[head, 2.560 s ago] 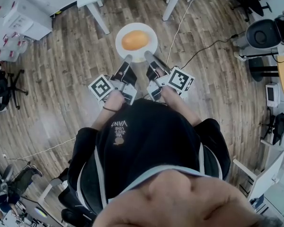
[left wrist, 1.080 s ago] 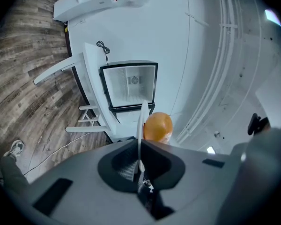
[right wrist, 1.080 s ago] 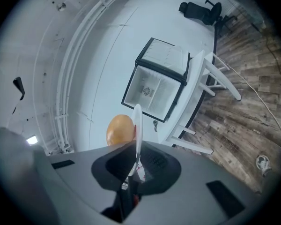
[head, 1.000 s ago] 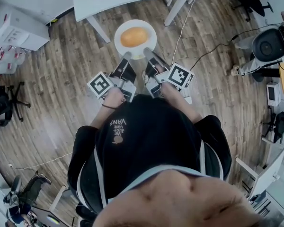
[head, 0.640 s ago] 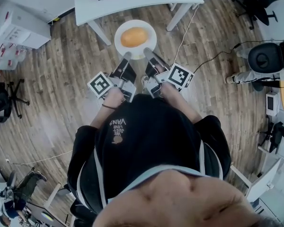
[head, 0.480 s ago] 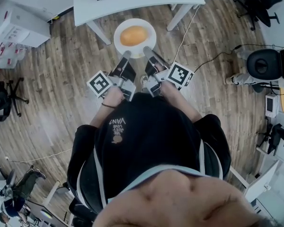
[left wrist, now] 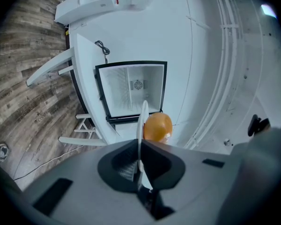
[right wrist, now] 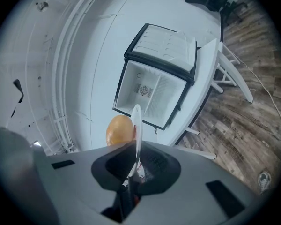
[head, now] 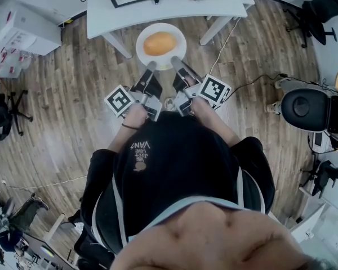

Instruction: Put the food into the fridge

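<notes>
Sitting in the middle of a white plate (head: 143, 54), rounded orange food (head: 160, 43), carried out at 12 o'clock from the body above the wooden floor (head: 62, 100). Pinched at the plate's near rim around 7 o'clock by the left gripper (head: 151, 67), jaws drawn almost together with only the thin rim between the pads. Clamped the same way around 5 o'clock by the right gripper (head: 175, 63), jaws nearly closed on the rim. Seen edge-on from both gripper views, with the food just beyond the pads. Farther out at 12 o'clock, an open fridge (left wrist: 131, 90) with a bare white interior, standing on a white table (head: 104, 16). At 2 o'clock, a black office chair (head: 321, 7).
</notes>
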`<action>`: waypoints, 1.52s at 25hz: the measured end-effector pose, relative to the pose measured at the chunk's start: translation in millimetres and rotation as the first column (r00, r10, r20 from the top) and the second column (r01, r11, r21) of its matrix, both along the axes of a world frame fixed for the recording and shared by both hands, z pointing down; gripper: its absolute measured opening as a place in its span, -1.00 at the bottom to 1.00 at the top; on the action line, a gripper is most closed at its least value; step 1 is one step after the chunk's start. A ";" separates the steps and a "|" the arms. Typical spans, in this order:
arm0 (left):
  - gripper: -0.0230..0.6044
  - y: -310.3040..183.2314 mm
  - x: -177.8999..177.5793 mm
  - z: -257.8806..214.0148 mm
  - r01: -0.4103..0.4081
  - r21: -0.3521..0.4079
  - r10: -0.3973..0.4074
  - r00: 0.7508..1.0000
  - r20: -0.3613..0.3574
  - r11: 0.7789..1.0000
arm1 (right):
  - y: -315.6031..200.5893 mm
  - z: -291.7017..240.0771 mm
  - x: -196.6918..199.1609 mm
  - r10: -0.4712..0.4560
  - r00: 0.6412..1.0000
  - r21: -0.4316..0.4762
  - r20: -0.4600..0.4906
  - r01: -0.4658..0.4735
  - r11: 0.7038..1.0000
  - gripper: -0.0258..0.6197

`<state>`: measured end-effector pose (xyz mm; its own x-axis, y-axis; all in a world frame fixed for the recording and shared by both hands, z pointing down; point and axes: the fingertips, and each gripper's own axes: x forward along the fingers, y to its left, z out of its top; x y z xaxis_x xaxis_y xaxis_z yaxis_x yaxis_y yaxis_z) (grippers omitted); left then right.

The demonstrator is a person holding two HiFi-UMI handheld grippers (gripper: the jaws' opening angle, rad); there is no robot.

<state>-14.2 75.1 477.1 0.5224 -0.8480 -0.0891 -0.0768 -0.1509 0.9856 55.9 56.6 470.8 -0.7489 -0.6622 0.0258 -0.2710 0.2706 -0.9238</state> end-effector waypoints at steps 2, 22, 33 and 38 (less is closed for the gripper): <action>-0.84 -8.3 2.6 2.4 0.012 -0.001 -0.012 1.000 0.003 1.000 | -9.5 0.4 2.6 -0.014 1.000 0.009 0.001 0.014 1.000 -0.84; -0.84 -75.9 -13.0 9.9 0.033 -0.034 -0.033 0.999 -0.007 0.999 | -79.6 11.9 -13.4 -0.036 0.999 -0.022 0.003 0.036 0.999 -0.84; -0.84 -136.7 -41.0 -1.9 -0.018 -0.028 0.018 1.000 -0.004 0.999 | -135.8 -1.5 -39.3 0.029 1.000 -0.030 0.007 -0.028 0.999 -0.84; -0.84 -159.8 -52.4 -2.3 -0.031 -0.023 0.031 0.999 -0.011 0.999 | -157.8 -0.4 -50.3 0.049 0.999 -0.029 0.004 -0.049 0.998 -0.84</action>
